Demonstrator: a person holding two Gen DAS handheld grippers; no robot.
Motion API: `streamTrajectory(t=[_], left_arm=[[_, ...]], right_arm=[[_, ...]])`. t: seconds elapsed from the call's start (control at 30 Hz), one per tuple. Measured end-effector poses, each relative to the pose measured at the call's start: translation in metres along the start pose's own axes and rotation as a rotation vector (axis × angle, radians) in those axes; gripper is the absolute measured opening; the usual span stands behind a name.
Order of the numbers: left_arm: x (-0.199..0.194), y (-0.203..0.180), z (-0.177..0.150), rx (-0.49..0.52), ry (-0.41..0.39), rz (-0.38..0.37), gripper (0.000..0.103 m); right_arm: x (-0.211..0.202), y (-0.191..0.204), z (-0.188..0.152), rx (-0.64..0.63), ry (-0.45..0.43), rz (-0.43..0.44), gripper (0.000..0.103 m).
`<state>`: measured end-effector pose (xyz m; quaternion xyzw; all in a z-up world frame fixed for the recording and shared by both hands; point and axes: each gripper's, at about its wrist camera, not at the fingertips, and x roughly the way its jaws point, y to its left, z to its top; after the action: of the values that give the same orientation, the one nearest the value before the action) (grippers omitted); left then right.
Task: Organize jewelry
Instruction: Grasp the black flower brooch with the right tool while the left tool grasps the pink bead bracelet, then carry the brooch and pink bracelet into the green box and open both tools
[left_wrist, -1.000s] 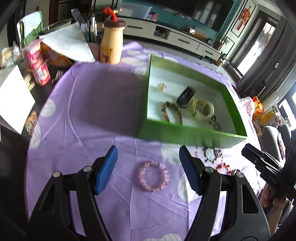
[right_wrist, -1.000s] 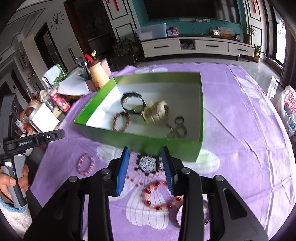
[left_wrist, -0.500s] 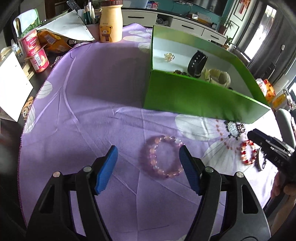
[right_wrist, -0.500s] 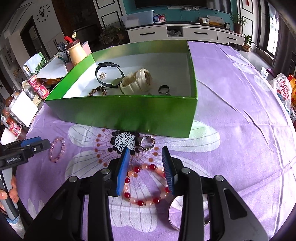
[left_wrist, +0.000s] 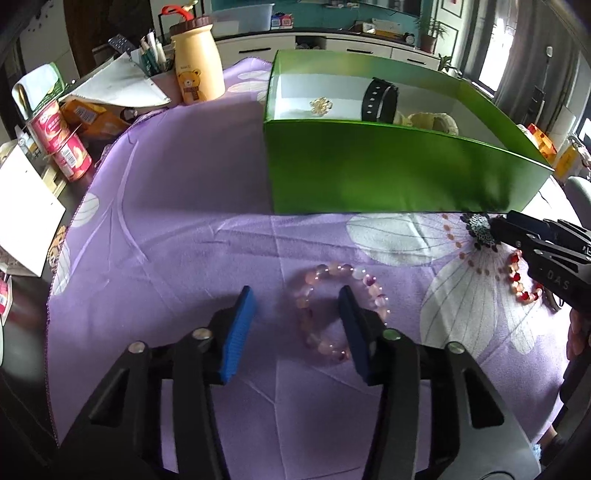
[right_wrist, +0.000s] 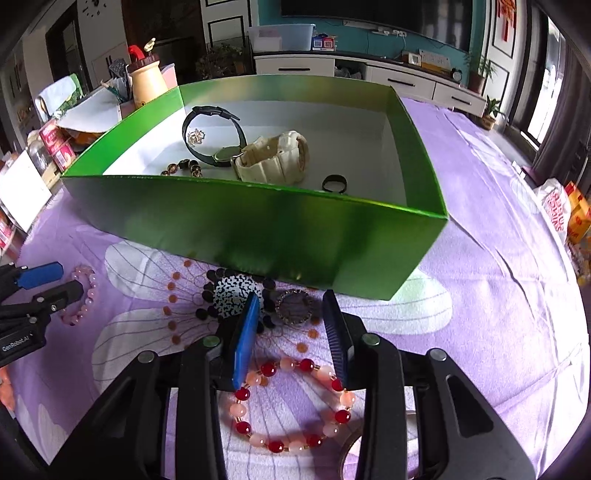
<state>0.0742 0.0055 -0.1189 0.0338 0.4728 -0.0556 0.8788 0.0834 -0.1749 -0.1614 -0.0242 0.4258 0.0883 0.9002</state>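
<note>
A green box on the purple cloth holds a black watch, a cream watch, a brown bead bracelet and small pieces. My left gripper is open and low, its jaws astride the left side of a pink bead bracelet. My right gripper is open and low over a red-and-pink bead bracelet, with a round silver ring between its fingertips and a black-and-white brooch just left.
A yellow bear bottle, a pen holder, red cans, snack packs and papers crowd the table's far left edge. Bags lie beyond the right edge. A metal bangle shows partly beneath my right gripper.
Both grippers have come down close to the cloth. The left jaws have narrowed around the pink bracelet. The right gripper has moved forward over the red bracelet toward the ring.
</note>
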Motion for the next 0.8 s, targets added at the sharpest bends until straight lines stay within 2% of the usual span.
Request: streamTrajectory(t=[0.03, 0.2, 0.4, 0.7, 0.8], left_arm=[[-0.001, -0.002, -0.001, 0.008, -0.008, -0.007, 0.036], [-0.002, -0.005, -0.001, 0.008, -0.01, -0.046, 0.009], [-0.009, 0.004, 0.001, -0.064, -0.004, -0.114, 0.007], [-0.05, 0.01, 0.013, -0.099, -0.083, -0.181, 0.007], [-0.06, 0.012, 0.019, -0.096, -0.11, -0.182, 0.007]], right_arm=[[0.0, 0.001, 0.0, -0.001, -0.002, 0.006, 0.022], [-0.001, 0.004, -0.001, 0.001, -0.004, 0.005, 0.02], [-0.01, 0.004, -0.001, 0.035, -0.01, 0.051, 0.02], [-0.041, 0.015, 0.005, 0.024, -0.06, 0.109, 0.02], [-0.053, 0.018, 0.005, 0.017, -0.08, 0.121, 0.02]])
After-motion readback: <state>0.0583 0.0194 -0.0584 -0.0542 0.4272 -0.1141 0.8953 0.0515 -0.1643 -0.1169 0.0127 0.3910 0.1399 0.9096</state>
